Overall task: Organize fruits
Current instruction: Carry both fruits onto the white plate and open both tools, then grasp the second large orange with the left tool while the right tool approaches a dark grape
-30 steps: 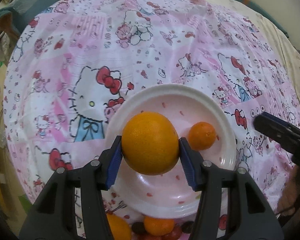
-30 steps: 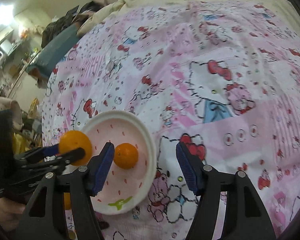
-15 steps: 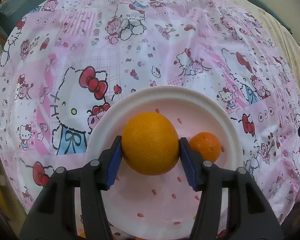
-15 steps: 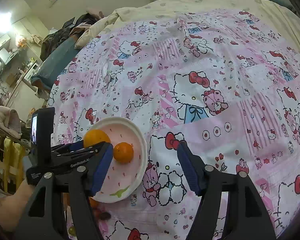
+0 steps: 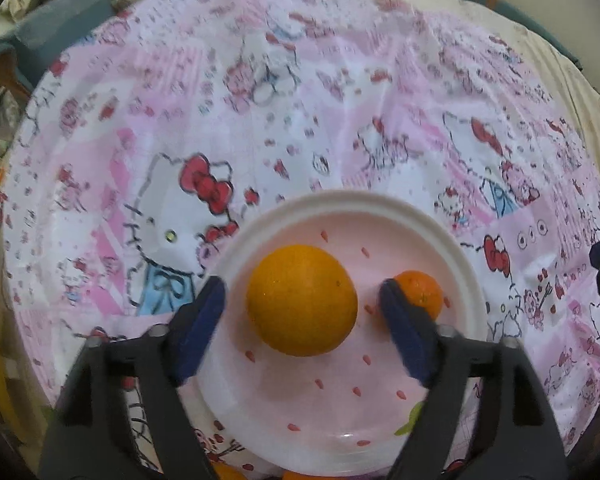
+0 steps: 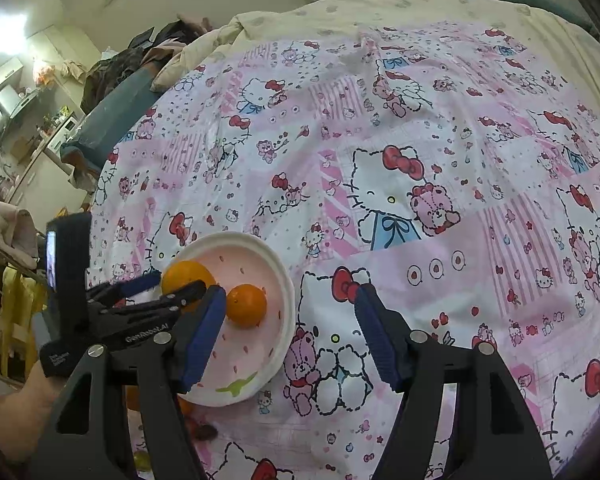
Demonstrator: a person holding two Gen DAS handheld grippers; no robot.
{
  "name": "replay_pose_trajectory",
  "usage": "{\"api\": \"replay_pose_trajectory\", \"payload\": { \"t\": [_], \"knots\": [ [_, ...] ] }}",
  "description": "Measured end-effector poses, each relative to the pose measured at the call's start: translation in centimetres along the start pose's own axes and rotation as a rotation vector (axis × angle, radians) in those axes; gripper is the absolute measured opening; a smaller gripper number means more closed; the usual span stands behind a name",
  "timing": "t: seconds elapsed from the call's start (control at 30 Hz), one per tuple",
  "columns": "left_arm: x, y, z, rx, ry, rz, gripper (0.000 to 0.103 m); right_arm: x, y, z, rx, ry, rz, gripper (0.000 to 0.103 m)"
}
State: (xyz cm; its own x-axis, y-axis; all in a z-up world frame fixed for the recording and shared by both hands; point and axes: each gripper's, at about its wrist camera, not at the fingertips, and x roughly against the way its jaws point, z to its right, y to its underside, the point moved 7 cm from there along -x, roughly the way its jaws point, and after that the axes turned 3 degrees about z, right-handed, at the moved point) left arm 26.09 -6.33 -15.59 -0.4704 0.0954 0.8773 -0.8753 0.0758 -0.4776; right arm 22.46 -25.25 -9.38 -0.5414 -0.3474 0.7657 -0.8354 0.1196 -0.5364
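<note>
White lettering on the left gripper (image 6: 172, 294), seen from the right wrist camera, seems to read "GenRobot.AI"; a smaller label further back on its body is too small to read. Two fruits lie on the one pink-and-white plate (image 5: 432, 216): one large orange (image 5: 302, 300) and one small orange (image 5: 422, 292) just to its right. The left gripper's jaws have just been opening and now stand wide, the blue pads (image 5: 198, 330) clear of the large orange on both sides, which sits on the plate between them. The right gripper (image 6: 288, 332) stands partly open with nothing between its pads, over the cloth just right of the plate. The plate sits near the left, near edge of a pink cartoon-cat bedcover (image 6: 420, 140). At the plate's near rim slivers of at least two more orange fruits (image 5: 228, 472) show, along with something dark I cannot identify. A person's forearm (image 6: 12, 416) shows behind the left gripper.
</note>
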Motion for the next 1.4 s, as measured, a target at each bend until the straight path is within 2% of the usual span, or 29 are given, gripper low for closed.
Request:
{"api": "replay_pose_trajectory", "payload": {
  "t": [0.13,0.23,0.33,0.53,0.73,0.87,1.1,1.17,1.27,1.33,1.4],
  "knots": [
    [0.9,-0.2,-0.6,0.029,0.007,0.017,0.091,0.3,-0.1,-0.3,0.016,0.0,0.006,0.069],
    [2.2,0.1,-1.6,0.058,-0.049,0.052,0.091,0.3,-0.1,-0.4,0.014,-0.001,0.006,0.069],
    [3.7,0.5,-2.3,0.096,-0.073,0.077,0.091,0.5,-0.1,-0.6,0.024,0.003,0.011,0.069],
    [7.4,1.4,-3.0,0.083,-0.081,0.11,0.091,1.4,0.2,-1.0,0.028,0.001,0.026,0.07],
    [11.0,3.3,-4.7,0.127,-0.104,0.129,0.091,2.8,2.1,-1.4,0.012,-0.019,0.023,0.071],
    [13.2,4.7,-5.3,0.163,-0.082,0.141,0.091,3.7,3.4,-2.4,0.03,-0.036,0.023,0.071],
    [17.3,7.6,-5.9,0.157,-0.109,0.197,0.091,5.2,5.6,-3.6,0.031,-0.068,0.021,0.072],
    [18.1,8.5,-6.5,0.189,-0.102,0.226,0.091,5.4,6.3,-3.8,0.026,-0.074,0.018,0.072],
    [17.4,9.6,-7.2,0.245,-0.047,0.255,0.091,5.5,6.9,-4.0,0.022,-0.082,0.012,0.072],
    [15.5,9.8,-7.7,0.254,-0.084,0.214,0.091,5.5,7.2,-4.0,0.027,-0.077,0.011,0.072],
    [14.3,9.5,-7.6,0.225,-0.059,0.183,0.091,5.4,7.6,-3.8,0.027,-0.068,0.002,0.072]
  ]
}}
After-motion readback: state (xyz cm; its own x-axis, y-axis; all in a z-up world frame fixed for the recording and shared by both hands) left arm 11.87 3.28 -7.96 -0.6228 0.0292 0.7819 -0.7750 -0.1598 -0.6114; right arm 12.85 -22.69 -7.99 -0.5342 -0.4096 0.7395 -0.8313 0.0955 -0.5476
